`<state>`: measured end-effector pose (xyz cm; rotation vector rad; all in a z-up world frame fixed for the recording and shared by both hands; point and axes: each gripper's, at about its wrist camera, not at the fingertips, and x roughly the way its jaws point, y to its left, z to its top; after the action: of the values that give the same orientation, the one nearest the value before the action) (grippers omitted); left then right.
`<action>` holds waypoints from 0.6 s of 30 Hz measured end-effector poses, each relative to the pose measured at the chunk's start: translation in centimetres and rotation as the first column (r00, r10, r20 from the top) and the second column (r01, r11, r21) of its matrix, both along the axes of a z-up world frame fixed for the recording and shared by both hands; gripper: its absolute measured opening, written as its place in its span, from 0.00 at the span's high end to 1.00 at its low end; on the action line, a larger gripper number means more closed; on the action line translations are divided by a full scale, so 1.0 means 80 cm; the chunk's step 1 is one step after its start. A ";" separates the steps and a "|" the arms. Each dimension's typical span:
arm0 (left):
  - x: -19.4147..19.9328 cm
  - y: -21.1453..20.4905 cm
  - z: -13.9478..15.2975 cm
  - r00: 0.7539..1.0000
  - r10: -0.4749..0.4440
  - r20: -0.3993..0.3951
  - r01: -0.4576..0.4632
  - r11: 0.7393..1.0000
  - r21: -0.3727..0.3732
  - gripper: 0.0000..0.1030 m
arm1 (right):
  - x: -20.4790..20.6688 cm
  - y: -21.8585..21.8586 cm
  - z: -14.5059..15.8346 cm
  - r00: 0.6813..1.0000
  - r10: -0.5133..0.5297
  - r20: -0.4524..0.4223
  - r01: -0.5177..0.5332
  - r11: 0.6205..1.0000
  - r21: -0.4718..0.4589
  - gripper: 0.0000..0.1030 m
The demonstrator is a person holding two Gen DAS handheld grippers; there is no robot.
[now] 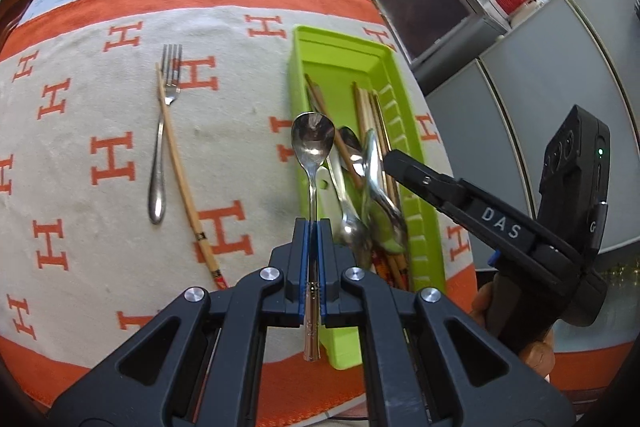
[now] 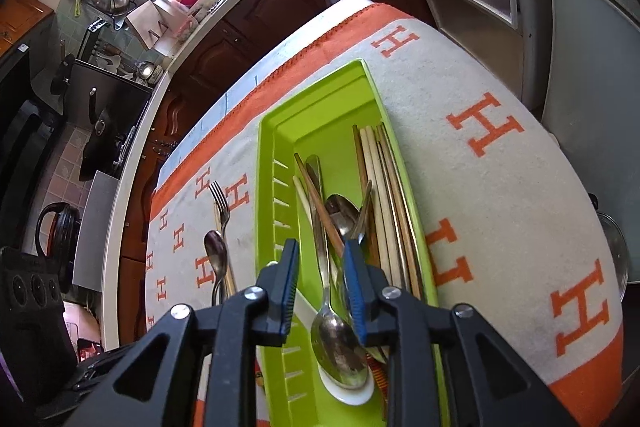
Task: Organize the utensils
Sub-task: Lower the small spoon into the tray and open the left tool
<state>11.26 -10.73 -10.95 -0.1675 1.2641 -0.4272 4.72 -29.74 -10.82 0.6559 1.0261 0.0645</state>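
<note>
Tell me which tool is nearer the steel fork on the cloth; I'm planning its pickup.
Left. The left tool, gripping a steel spoon, is beside the steel fork; the right tool is over the green tray.

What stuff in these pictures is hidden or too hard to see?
- Left wrist view: the single wooden chopstick on the cloth runs under the left claw, so its lower end is hidden.
- Right wrist view: the near end of the green plastic tray is covered by the right claw.
- Both views: how many chopsticks lie in the tray is unclear; they overlap under spoons.
</note>
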 end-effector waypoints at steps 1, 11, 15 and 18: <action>-0.001 -0.005 -0.002 1.000 -0.008 -0.005 0.008 1.000 0.000 0.98 | -0.003 -0.001 0.000 1.000 -0.005 -0.002 0.005 1.000 0.002 0.78; -0.015 -0.038 -0.012 0.997 -0.073 -0.019 0.073 0.997 0.031 0.98 | -0.036 -0.019 -0.008 0.999 -0.045 -0.017 0.046 0.999 0.020 0.78; -0.020 -0.044 -0.018 0.995 -0.100 -0.018 0.101 0.993 0.054 0.98 | -0.041 -0.016 -0.004 0.999 -0.047 -0.015 0.047 0.999 -0.002 0.78; -0.024 -0.046 -0.016 0.994 -0.110 -0.003 0.110 0.991 0.070 0.98 | -0.042 -0.015 -0.004 0.999 -0.045 -0.016 0.045 0.999 -0.002 0.78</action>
<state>9.35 -14.44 -12.22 -0.0379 1.2896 -0.4772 1.37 -30.94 -11.11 0.6789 1.0262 0.0189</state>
